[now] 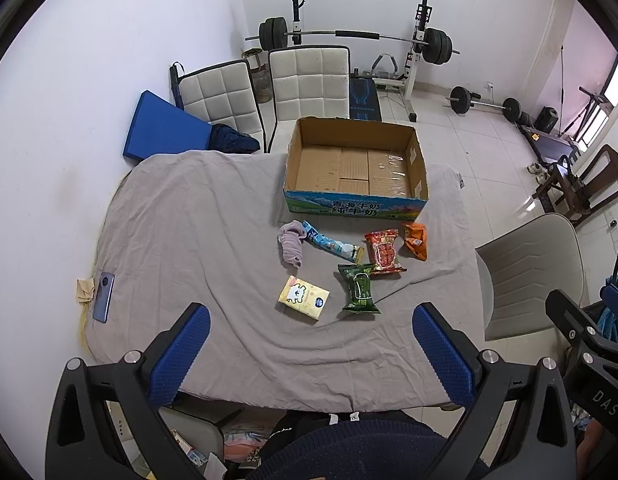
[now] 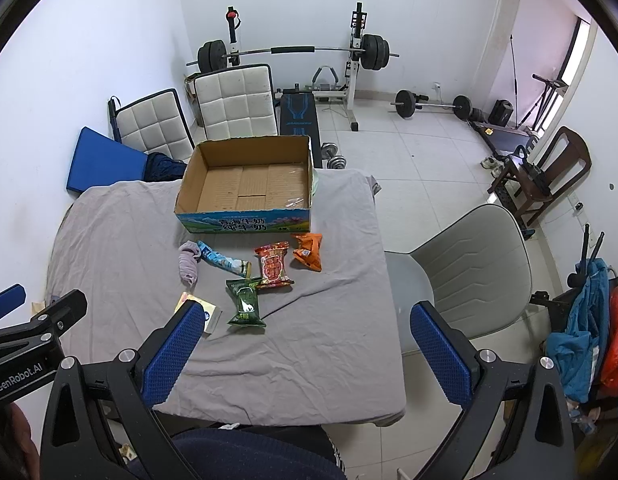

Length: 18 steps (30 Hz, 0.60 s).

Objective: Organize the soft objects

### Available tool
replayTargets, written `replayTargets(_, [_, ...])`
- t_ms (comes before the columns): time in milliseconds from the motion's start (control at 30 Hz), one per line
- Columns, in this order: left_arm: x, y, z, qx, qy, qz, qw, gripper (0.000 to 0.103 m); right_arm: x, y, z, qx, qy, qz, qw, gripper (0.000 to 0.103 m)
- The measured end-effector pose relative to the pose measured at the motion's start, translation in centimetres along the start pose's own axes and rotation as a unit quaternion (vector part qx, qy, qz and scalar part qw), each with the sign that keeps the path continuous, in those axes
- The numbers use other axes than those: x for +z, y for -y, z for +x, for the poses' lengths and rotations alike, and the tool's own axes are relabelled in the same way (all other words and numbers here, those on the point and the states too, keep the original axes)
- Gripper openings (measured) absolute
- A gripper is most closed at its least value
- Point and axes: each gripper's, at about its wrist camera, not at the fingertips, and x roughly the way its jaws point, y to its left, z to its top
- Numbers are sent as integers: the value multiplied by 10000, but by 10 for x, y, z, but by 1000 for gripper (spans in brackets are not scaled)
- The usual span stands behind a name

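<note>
An open cardboard box (image 1: pixel 355 196) (image 2: pixel 245 222), empty, stands at the far side of a table under a grey cloth (image 1: pixel 181 240) (image 2: pixel 329 340). In front of it lie a purple sock (image 1: pixel 291 242) (image 2: pixel 189 264), a light blue packet (image 1: pixel 333 246) (image 2: pixel 223 262), a red snack bag (image 1: pixel 384 253) (image 2: pixel 273 266), an orange bag (image 1: pixel 416 240) (image 2: pixel 308 252), a green bag (image 1: pixel 359 288) (image 2: pixel 245 300) and a yellow tissue pack (image 1: pixel 303 298) (image 2: pixel 209 314). My left gripper (image 1: pixel 311 350) and right gripper (image 2: pixel 307 350) are both open and empty, above the near table edge.
A phone (image 1: pixel 103 297) lies at the table's left edge. Two white padded chairs (image 1: pixel 309 80) and a blue cushion (image 1: pixel 165 128) stand behind the table, a grey chair (image 2: pixel 469 272) to its right. Weight bench and barbells (image 2: pixel 293 54) stand at the back wall.
</note>
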Motion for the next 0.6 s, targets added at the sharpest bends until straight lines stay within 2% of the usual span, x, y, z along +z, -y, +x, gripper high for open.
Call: replayTargets(600, [0, 2, -6, 5, 89, -5, 10000, 103, 4, 1, -1, -5, 63, -18, 10000, 103])
